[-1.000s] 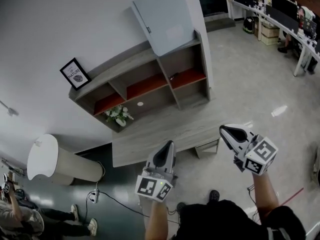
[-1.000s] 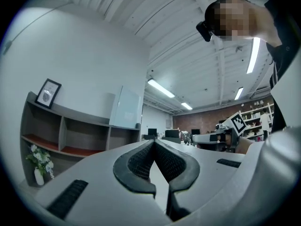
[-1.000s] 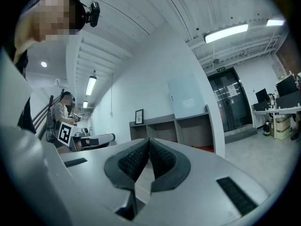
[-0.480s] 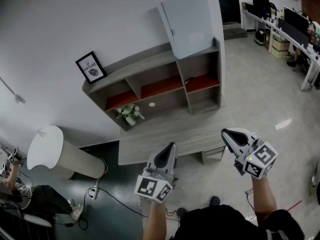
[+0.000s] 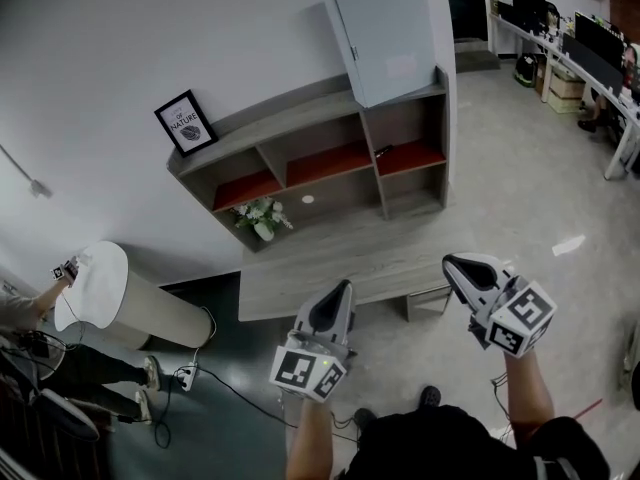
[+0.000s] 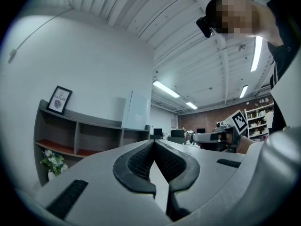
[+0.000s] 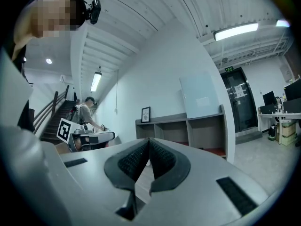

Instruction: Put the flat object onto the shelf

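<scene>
A large flat pale grey board (image 5: 388,38) stands on the top of the wooden shelf unit (image 5: 320,133), at its right end, leaning against the wall. It also shows in the left gripper view (image 6: 136,109) and the right gripper view (image 7: 200,98). Both grippers are held in the air in front of the low wooden bench (image 5: 300,283), well short of the shelf. My left gripper (image 5: 345,286) is shut with nothing in it. My right gripper (image 5: 450,261) is shut and empty too. The pads meet in both gripper views (image 6: 154,142) (image 7: 148,140).
A framed picture (image 5: 184,123) stands on the shelf top at the left, a flower pot (image 5: 262,218) sits in a lower compartment, and a small dark thing (image 5: 383,151) lies on a red shelf board. A white pedestal (image 5: 110,298), a person (image 5: 40,353) and floor cables (image 5: 190,376) are at the left; desks (image 5: 590,43) at the right.
The head view has shifted, so the shelf and board now sit further right in the frame. The person at the left has moved. Both grippers stay shut and in much the same place.
</scene>
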Demonstrator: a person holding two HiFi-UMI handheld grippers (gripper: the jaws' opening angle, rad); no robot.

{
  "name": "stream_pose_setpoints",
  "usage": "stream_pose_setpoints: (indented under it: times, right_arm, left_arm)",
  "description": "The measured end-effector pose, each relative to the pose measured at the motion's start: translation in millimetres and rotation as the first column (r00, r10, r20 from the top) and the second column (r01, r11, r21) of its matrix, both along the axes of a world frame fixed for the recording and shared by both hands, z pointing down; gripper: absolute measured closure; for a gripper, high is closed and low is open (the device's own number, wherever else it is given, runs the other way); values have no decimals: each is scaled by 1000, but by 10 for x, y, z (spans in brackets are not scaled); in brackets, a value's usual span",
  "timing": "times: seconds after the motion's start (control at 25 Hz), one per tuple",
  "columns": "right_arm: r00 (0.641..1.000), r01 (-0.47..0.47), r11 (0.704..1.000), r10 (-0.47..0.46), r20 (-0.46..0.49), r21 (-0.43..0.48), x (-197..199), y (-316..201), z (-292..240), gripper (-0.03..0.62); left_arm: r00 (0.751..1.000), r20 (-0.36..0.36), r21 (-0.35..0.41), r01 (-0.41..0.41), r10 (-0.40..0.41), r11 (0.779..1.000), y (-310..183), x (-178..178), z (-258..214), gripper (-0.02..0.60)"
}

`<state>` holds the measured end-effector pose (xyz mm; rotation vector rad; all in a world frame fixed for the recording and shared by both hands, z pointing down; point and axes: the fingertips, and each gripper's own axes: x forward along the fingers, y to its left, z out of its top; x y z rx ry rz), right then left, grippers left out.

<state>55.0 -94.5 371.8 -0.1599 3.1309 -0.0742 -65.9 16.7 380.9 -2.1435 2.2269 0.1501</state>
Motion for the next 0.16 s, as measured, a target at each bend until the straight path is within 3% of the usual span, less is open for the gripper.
stream_pose_setpoints:
  times: [0.16]
  right_arm:
    - [1000,-10,1000,10,-3,1,41,-31,-16,582]
  left_arm:
    - [1000,-5,-3,2,-2,1000,-26,15,-8,569]
